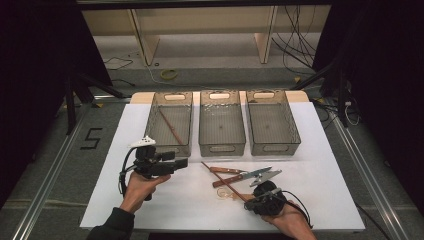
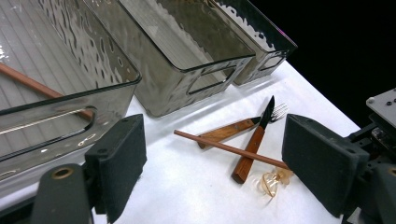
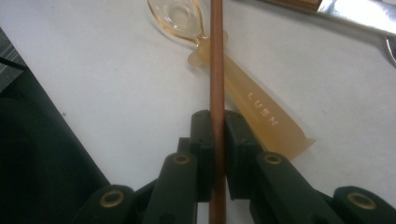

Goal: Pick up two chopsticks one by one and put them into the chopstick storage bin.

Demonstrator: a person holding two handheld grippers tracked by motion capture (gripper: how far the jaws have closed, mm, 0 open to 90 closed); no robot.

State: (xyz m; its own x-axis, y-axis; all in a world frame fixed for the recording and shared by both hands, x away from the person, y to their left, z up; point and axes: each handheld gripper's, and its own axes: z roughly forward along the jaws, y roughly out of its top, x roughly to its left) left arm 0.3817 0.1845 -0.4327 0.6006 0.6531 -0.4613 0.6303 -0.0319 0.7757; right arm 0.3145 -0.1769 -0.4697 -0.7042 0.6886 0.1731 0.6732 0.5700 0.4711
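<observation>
- Dark surroundings frame a white worktop (image 1: 165, 200), with cables on the grey floor beyond it.
- Three clear grey bins stand side by side along the far half of the worktop: the left bin (image 1: 170, 122), the middle bin (image 1: 221, 125) and the right bin (image 1: 272, 122). A brown chopstick (image 1: 170, 127) lies slanted in the left bin; I see nothing in the other two.
- The left gripper (image 1: 181, 163) hangs above the worktop just in front of the left bin, held by the person's left hand (image 1: 140, 186). Its jaws stand spread wide with nothing between them, as the left gripper view shows.
- The right gripper (image 3: 216, 140) sits low at the near edge of the worktop, in the person's right hand (image 1: 287, 220). Its jaws are pressed onto a second brown chopstick (image 3: 216, 70), pinching its near end.
- That chopstick runs away from the jaws across the worktop, lying over a wooden-handled knife (image 2: 254, 144) and a wooden-handled fork (image 2: 233, 130), which cross each other in front of the middle bin.
- A clear amber spoon (image 3: 252, 107) lies under the gripped chopstick, just beside the jaws, its bowl pointing away.
</observation>
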